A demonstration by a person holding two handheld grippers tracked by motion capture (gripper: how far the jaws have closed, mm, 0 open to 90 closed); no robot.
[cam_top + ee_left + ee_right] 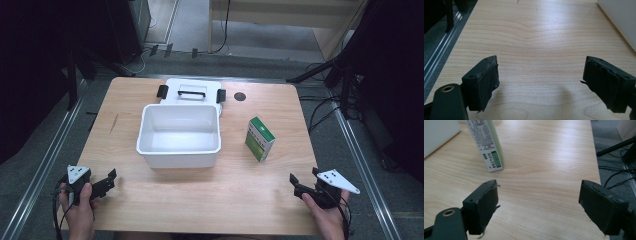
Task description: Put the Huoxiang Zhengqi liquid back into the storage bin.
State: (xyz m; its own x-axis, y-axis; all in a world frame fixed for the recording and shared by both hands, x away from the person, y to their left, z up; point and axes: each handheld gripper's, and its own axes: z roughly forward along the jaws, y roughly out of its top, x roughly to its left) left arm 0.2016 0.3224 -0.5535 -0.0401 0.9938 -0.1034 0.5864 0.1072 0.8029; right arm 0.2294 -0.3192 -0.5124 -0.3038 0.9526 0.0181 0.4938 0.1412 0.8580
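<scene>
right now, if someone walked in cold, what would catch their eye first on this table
The open white box at the middle of the wooden table draws the eye first, its lid folded back behind it with black latches. Next is the green and white carton standing upright to its right, apart from it. Near the front edge, the left gripper and right gripper rest with jaws spread wide, holding nothing.

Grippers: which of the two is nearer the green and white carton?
The right gripper. The green and white carton stands on its side of the white plastic box; the left gripper sits across the table.
</scene>
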